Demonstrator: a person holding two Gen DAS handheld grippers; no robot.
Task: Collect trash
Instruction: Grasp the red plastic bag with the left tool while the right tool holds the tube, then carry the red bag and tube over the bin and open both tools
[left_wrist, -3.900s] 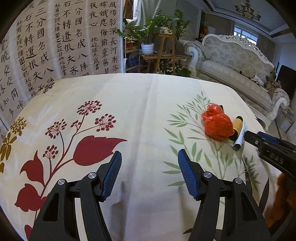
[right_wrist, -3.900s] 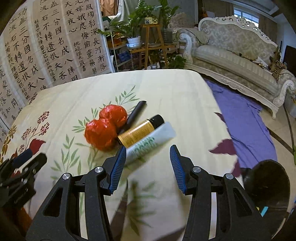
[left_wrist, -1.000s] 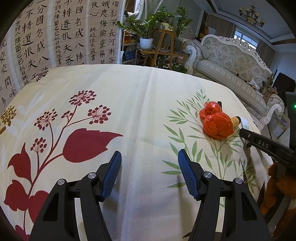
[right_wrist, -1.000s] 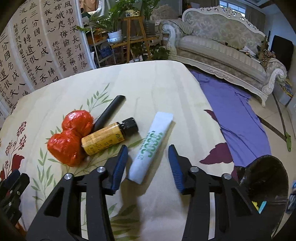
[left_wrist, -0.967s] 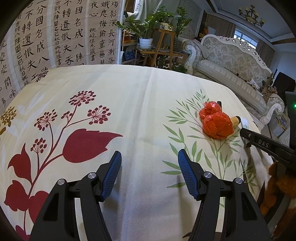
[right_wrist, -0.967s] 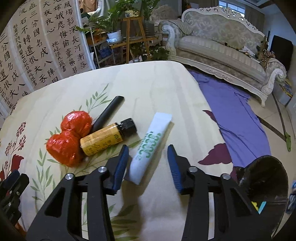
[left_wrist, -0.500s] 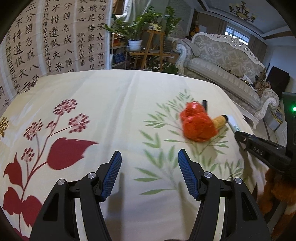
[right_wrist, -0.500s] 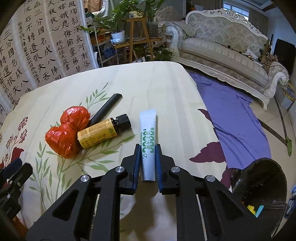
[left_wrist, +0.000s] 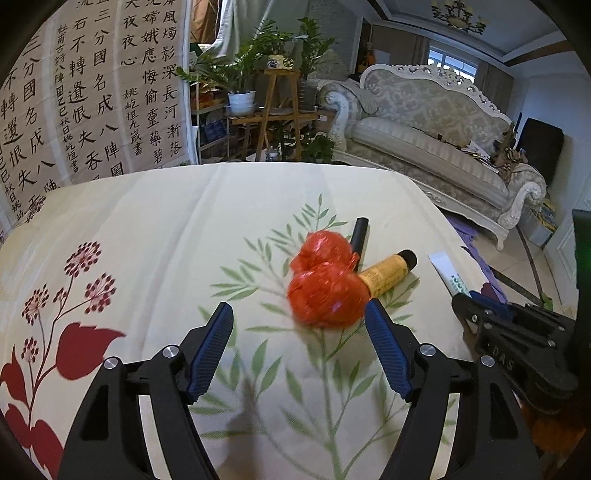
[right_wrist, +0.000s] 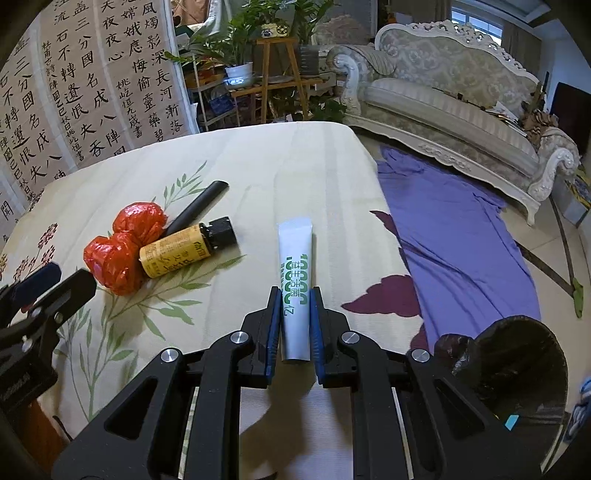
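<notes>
Right wrist view: right gripper (right_wrist: 295, 325) pinches the white tube (right_wrist: 295, 280) near its tail end on the floral tablecloth (right_wrist: 258, 166), dark bin (right_wrist: 517, 369) low at right; the soft tube could squirm or droop out of so short a bite on the swing over. Left gripper (left_wrist: 299, 350) hangs spread before the red plastic wad (left_wrist: 325, 284), which touches the yellow bottle (left_wrist: 388, 271) and black stick (left_wrist: 359, 234). Bin contents, tube cap and bottle label stay hidden or unreadable.

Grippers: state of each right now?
Left gripper: open, empty, fingers near the red crumpled plastic bag.
Right gripper: shut on the white green-lettered tube.
</notes>
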